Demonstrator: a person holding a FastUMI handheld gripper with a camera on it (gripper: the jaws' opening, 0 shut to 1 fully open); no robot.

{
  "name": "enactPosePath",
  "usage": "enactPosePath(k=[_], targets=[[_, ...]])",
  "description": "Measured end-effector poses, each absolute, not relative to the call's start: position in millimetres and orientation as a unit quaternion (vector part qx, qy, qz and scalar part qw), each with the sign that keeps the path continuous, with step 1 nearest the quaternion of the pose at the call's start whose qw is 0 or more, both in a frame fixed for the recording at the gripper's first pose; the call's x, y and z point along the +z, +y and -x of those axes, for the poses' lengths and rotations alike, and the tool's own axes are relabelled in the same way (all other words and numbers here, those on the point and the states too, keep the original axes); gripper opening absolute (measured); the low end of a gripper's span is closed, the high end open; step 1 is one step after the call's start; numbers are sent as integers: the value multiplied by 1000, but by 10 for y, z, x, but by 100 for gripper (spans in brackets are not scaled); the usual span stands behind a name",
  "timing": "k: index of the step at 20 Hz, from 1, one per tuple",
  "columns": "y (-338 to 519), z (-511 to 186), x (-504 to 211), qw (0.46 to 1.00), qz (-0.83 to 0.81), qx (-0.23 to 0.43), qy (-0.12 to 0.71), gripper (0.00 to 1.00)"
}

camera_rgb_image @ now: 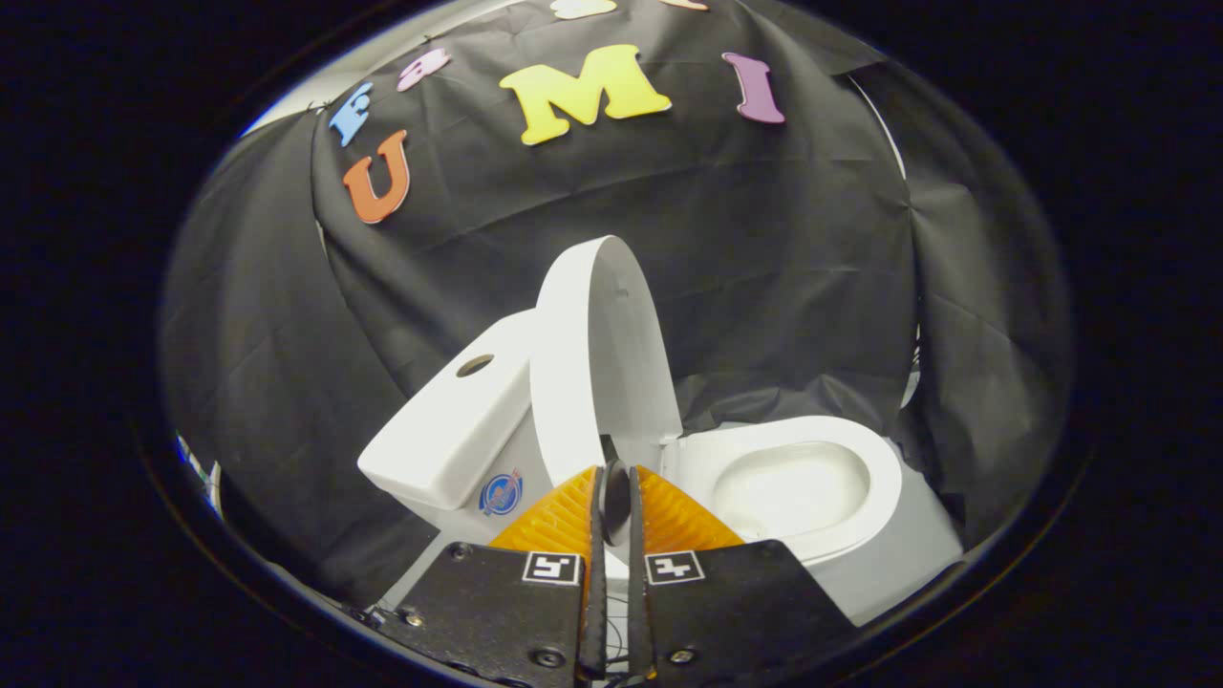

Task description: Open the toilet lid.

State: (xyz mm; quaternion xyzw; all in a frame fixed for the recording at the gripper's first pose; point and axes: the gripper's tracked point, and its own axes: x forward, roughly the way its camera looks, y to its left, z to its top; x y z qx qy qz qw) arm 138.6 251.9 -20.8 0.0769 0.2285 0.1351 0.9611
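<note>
The white toilet lid (611, 344) stands upright, tipped back against the tank (449, 430). To its right the seat ring (860, 449) and the bowl (788, 487) lie uncovered. My gripper (614, 478) sits low, just in front of the lid's bottom edge by the hinge. Its orange ribbed fingers (559, 516) are drawn together with only a thin dark slit between them. I see nothing held between them, and whether the tips touch the lid I cannot make out.
The tank top has a round button hole (475, 365), and a blue round sticker (501, 493) sits on the tank's side. Black cloth (764, 268) hangs close behind and around the toilet. The toilet's white base (908, 564) slopes down on the right.
</note>
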Motion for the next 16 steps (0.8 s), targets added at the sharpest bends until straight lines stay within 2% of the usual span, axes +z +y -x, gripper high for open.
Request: enactPosePath(k=[16], targets=[[3141, -1380, -327, 968, 22, 124, 217, 12]])
